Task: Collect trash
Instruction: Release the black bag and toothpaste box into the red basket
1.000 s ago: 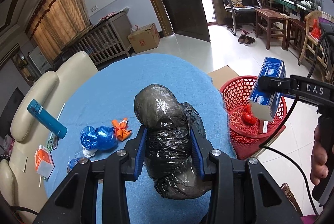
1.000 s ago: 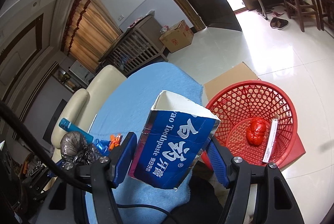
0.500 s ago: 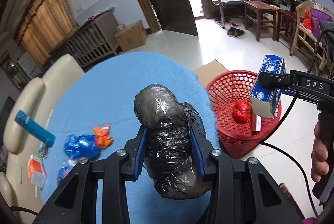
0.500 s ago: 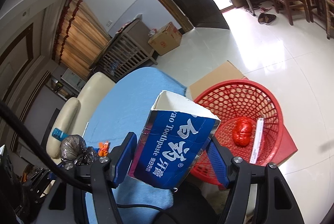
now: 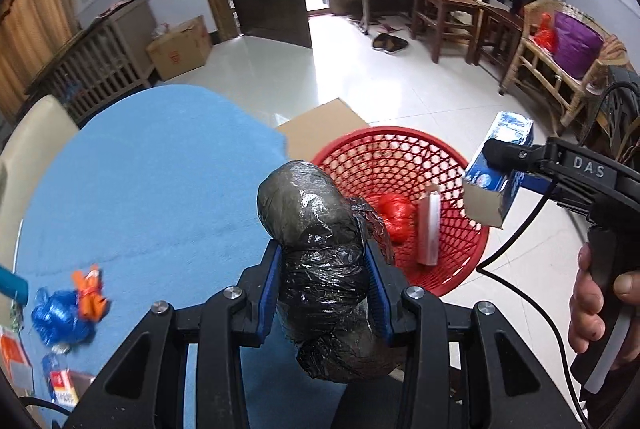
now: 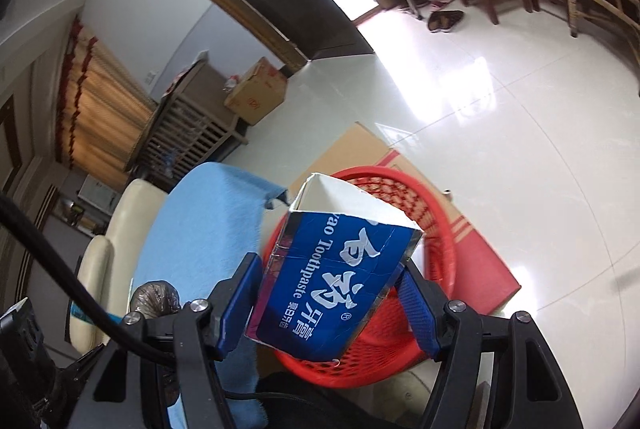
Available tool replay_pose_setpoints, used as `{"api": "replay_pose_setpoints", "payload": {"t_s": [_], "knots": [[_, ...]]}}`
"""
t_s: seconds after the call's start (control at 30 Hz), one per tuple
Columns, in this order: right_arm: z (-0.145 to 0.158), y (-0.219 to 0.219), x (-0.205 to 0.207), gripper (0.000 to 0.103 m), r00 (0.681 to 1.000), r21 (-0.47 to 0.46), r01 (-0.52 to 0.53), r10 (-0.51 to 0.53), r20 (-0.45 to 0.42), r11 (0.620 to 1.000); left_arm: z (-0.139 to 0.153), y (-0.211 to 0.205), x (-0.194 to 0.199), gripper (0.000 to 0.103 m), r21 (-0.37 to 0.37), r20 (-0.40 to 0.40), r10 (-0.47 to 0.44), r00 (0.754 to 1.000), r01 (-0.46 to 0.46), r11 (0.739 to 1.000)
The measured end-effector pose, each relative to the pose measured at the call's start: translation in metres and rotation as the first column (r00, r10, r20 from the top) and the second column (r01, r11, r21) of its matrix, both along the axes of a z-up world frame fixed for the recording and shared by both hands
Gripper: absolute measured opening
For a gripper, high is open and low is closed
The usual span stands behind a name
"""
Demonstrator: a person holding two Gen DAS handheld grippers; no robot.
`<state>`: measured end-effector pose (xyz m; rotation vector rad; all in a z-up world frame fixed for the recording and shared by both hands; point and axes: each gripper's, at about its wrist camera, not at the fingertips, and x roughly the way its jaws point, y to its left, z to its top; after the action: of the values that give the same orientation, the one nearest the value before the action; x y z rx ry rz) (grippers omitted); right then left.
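Note:
My left gripper (image 5: pixel 322 263) is shut on a crumpled black plastic bag (image 5: pixel 312 213), held above the right edge of the blue-covered table (image 5: pixel 140 169), next to the red mesh basket (image 5: pixel 460 241) on the floor. The right gripper (image 6: pixel 326 273) is shut on an open blue toothpaste box (image 6: pixel 336 281), which hangs over the near rim of the red mesh basket (image 6: pixel 384 171). In the left wrist view the toothpaste box (image 5: pixel 498 169) hovers above the basket's right rim. Inside the basket lie a red crumpled bag (image 5: pixel 394 213) and a white tube (image 5: pixel 430 229).
On the table's left lie a blue bag (image 5: pixel 56 313), an orange wrapper (image 5: pixel 90 287) and small boxes (image 5: pixel 16 353). Flat cardboard (image 5: pixel 320 129) lies under the basket. A person's hand (image 5: pixel 596 309) holds the right gripper's handle. Chairs and stools stand far back.
Both grippers have moved right and down toward the red basket with their loads. The basket now looks larger and nearer in both views, and the table trash has slid to the left edge.

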<state>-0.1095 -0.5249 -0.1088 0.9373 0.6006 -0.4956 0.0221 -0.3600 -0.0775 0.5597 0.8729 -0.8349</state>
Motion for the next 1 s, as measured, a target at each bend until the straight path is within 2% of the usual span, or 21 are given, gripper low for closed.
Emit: {"api": "replay_pose_setpoints", "payload": {"t_s": [0.1, 0.13, 0.17, 0.23, 0.27, 0.4, 0.5, 0.67, 0.8, 0.87, 1.0], "knots": [[-0.004, -0.007, -0.003, 0.071, 1.0, 0.011, 0.016, -0.016, -0.018, 1.0, -0.004, -0.013, -0.002, 0.043, 0.001, -0.025, -0.036, 0.999, 0.036, 0.999], [-0.006, -0.01, -0.003, 0.071, 1.0, 0.021, 0.02, -0.02, -0.023, 1.0, -0.005, -0.014, -0.001, 0.046, 0.001, -0.032, -0.044, 0.998, 0.044, 0.999], [-0.007, -0.012, -0.004, 0.071, 0.999, 0.027, 0.024, -0.023, -0.027, 0.999, -0.005, -0.018, -0.001, 0.05, 0.002, -0.038, -0.053, 0.998, 0.053, 0.999], [-0.01, -0.017, -0.004, 0.072, 0.999, 0.048, 0.026, -0.024, -0.036, 0.999, -0.004, -0.023, -0.002, 0.066, -0.005, -0.029, -0.059, 0.998, 0.059, 0.998], [-0.01, -0.017, -0.002, 0.072, 0.999, 0.058, 0.024, -0.022, -0.039, 0.998, -0.003, -0.022, -0.002, 0.069, -0.01, -0.018, -0.058, 0.998, 0.058, 0.998], [-0.01, -0.022, -0.001, 0.073, 0.999, 0.079, 0.02, -0.017, -0.042, 0.997, 0.003, -0.016, 0.004, 0.069, -0.023, 0.006, -0.046, 0.999, 0.046, 0.999], [-0.006, -0.02, 0.0, 0.074, 1.0, 0.074, 0.01, -0.008, -0.026, 0.997, 0.008, 0.005, 0.013, 0.069, -0.028, 0.017, -0.012, 1.0, 0.012, 1.0], [0.011, -0.007, 0.006, 0.074, 1.0, 0.005, -0.014, 0.014, -0.009, 1.0, 0.026, 0.077, 0.028, 0.069, -0.048, 0.064, 0.124, 0.99, -0.122, 0.991], [0.017, -0.004, 0.008, 0.074, 1.0, -0.015, -0.017, 0.017, -0.006, 1.0, 0.053, 0.153, 0.031, 0.069, -0.092, 0.135, 0.282, 0.95, -0.272, 0.958], [0.018, -0.005, 0.008, 0.074, 1.0, -0.018, -0.017, 0.017, -0.016, 1.0, 0.064, 0.198, 0.029, 0.07, -0.106, 0.178, 0.38, 0.908, -0.366, 0.925], [0.021, -0.006, 0.009, 0.074, 0.999, -0.018, -0.017, 0.016, -0.034, 1.0, 0.073, 0.253, 0.021, 0.071, -0.119, 0.218, 0.495, 0.841, -0.48, 0.869]]}}
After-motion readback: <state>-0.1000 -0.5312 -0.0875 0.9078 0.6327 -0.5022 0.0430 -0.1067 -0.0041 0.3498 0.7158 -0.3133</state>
